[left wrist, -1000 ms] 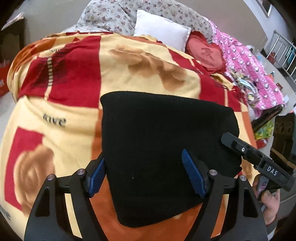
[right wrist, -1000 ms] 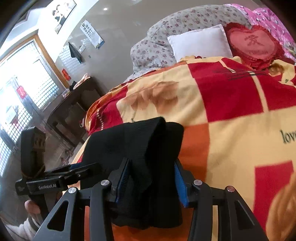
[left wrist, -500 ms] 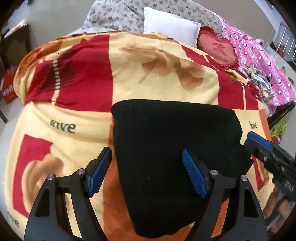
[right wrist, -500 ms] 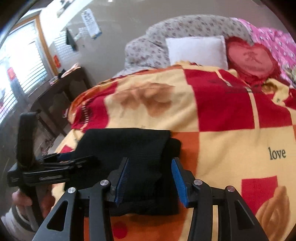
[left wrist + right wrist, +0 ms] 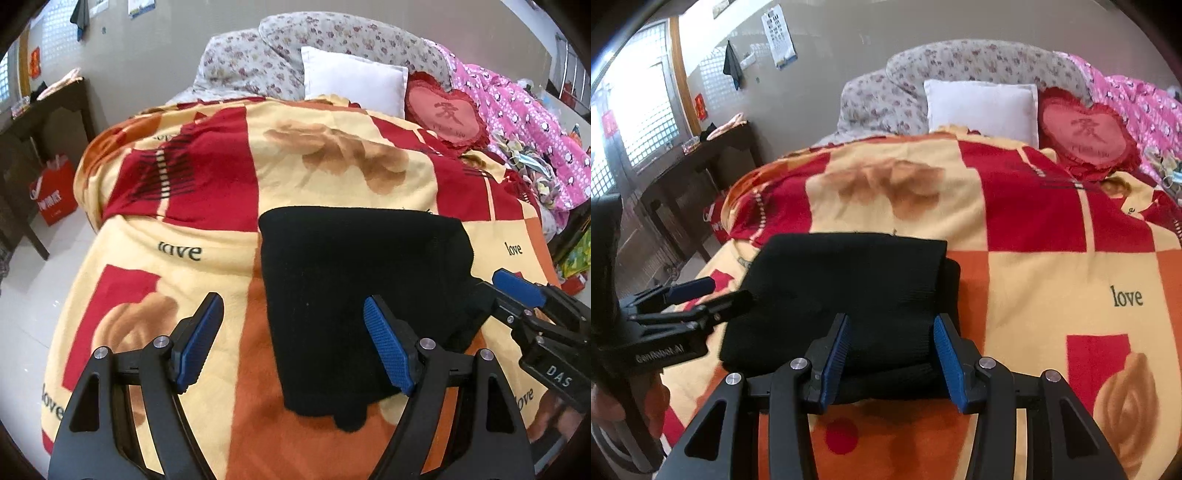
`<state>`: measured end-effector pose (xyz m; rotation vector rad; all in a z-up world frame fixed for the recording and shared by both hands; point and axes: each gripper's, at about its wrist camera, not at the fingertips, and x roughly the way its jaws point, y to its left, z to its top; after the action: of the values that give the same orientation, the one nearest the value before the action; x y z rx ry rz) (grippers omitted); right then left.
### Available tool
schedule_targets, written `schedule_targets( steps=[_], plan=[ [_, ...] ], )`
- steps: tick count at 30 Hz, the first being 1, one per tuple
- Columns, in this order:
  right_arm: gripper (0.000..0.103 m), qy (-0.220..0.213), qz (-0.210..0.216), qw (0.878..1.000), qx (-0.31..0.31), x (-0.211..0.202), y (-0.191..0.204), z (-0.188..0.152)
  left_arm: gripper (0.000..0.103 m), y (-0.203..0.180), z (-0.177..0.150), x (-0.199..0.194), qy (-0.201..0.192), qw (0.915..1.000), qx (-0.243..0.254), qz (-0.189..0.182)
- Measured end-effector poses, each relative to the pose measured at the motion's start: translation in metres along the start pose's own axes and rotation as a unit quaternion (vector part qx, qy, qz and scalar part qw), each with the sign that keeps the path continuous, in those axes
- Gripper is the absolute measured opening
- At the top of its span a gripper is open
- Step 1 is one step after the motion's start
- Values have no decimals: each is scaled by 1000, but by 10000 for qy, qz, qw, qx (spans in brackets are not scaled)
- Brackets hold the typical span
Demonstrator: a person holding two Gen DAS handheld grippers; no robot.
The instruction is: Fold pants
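Black knit pants (image 5: 354, 295), folded into a thick rectangle, on a fleecy red-and-yellow blanket (image 5: 207, 236). Left gripper (image 5: 295, 343) spread wide; right gripper (image 5: 892, 363) half-spread, pinching nothing.

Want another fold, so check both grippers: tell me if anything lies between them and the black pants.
Nothing visible does. The folded black pants lie flat on the patterned blanket, with nothing on top. The left gripper is open at their left edge, and the right gripper is open at their near right corner. Pillows sit far behind.
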<state>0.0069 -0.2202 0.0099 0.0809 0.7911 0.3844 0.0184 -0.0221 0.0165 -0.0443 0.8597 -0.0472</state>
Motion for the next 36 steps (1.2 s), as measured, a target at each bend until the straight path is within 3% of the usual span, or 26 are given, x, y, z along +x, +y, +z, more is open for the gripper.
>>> schedule_targets(
  steps=[15,36],
  plan=[
    [48,-6,-37,10000,87,-25,6,-11,80,-6,-23,-34,-258,9996,-13,141],
    [48,46,36,9999,95,-26,9,-18,80,-8,-32,-36,-237,9995,4,193]
  ],
)
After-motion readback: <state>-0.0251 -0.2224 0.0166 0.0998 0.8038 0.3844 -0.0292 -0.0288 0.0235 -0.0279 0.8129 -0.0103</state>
